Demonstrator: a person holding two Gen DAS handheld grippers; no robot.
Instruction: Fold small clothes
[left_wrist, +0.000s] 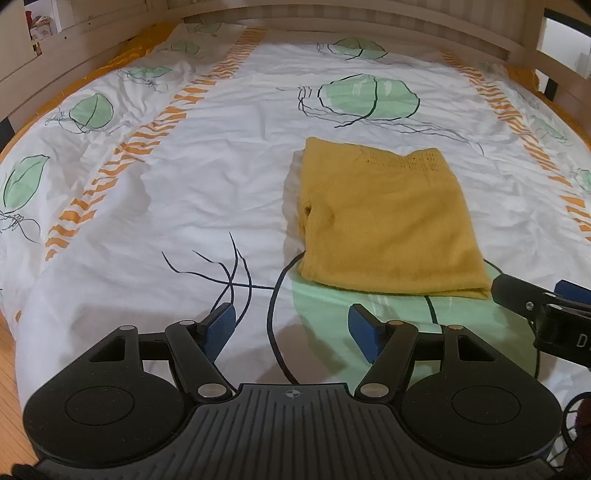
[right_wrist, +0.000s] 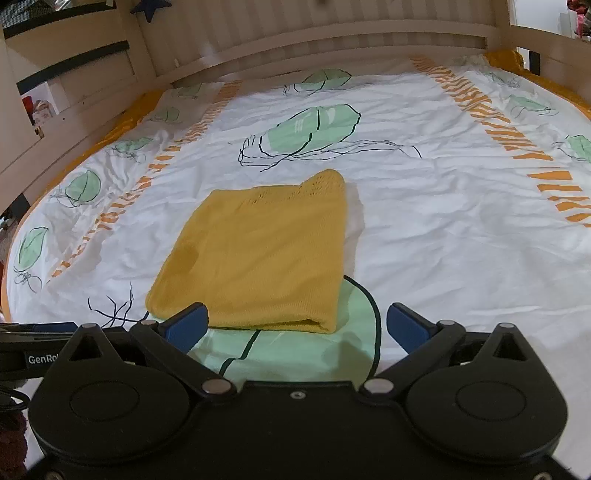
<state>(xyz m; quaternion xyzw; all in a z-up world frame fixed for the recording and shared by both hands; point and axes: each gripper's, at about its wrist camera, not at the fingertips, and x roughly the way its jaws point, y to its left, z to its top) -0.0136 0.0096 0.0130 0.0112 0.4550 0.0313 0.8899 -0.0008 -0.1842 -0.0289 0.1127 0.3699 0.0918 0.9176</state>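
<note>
A mustard-yellow knitted garment (left_wrist: 388, 218) lies folded into a flat rectangle on the bed, its folded edge nearest me; the right wrist view shows the garment (right_wrist: 258, 254) straight ahead. My left gripper (left_wrist: 291, 325) hovers open over the sheet, left of and short of the garment's near corner, nothing between its blue pads. My right gripper (right_wrist: 297, 321) is open just before the near folded edge, its left pad (right_wrist: 186, 325) close to the garment's front corner, not pressing it. The right gripper's fingers also show at the far right of the left wrist view (left_wrist: 543, 299).
A white bedcover (left_wrist: 177, 206) printed with green leaves and orange stripes spreads across the whole bed. Wooden rails (right_wrist: 332, 33) run along the far side and the left. A strip of wood floor (left_wrist: 7, 369) shows at the lower left.
</note>
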